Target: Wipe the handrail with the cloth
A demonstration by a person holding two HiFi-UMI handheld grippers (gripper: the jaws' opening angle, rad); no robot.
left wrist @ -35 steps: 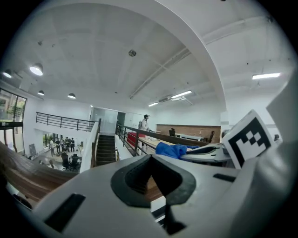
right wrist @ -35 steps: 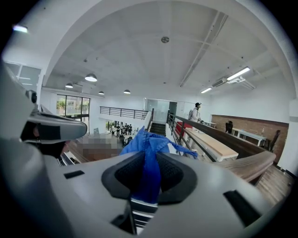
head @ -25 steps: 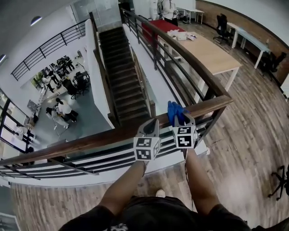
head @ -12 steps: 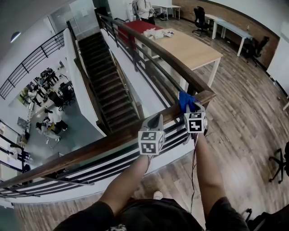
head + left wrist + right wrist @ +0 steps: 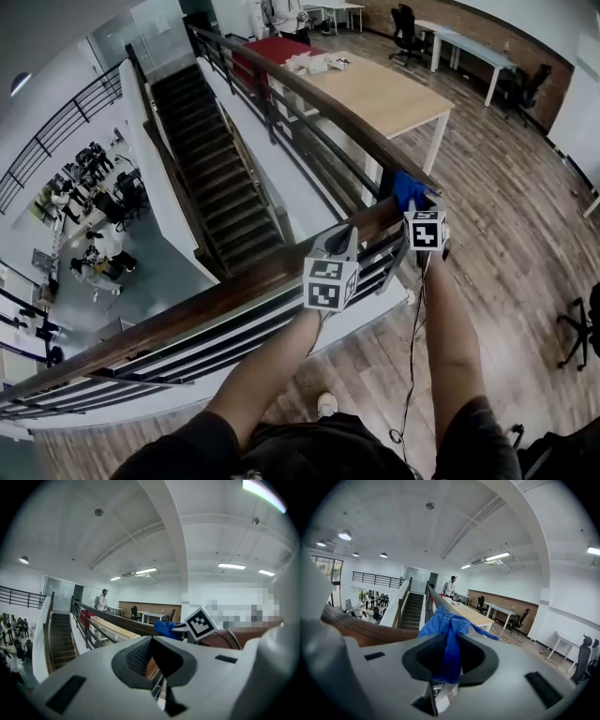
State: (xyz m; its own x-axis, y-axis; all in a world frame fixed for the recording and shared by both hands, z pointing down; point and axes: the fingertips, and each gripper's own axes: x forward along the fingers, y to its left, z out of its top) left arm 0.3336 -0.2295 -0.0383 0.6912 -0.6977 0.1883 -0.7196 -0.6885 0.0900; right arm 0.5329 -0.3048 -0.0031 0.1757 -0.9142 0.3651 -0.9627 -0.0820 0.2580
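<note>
Right gripper (image 5: pixel 415 202) sits at the corner end of the handrail (image 5: pixel 187 316), where the wood rail meets the second run heading off toward the far end of the room. Your right fingers are clamped on the blue cloth (image 5: pixel 407 187), and the cloth is bunched up, sitting right on top of the handrail at that corner. In the right gripper view the cloth (image 5: pixel 447 637) fills the notch between the fingers and spills fwd over the tip of the gripper (image 5: pixel 445 667), w/ the brown handrail (image 5: pixel 361 630) running off to the left behind it.

Left gripper (image 5: pixel 343 240) is over the handrail too, a bit further along from the corner, on your left of the cloth. Can't tell if it's actually touching the wood. Left gripper view: fingers drawn together, nothing held between them at the gripper tip (image 5: pixel 157 665). Through that view you also catch the cloth (image 5: pixel 164 629) and the right gripper's marker cube (image 5: pixel 201 624) just beside it.

Beyond the handrail: a staircase (image 5: pixel 220 159) drops away on the open side, w/ people (image 5: pixel 94 178) on the lower floor well below. On your side of the second rail run, a long wooden worktop (image 5: pixel 384 94) stands near it, papers at its far end. An office chair (image 5: pixel 408 19) sits well apart from the handrail, by the back wall.
</note>
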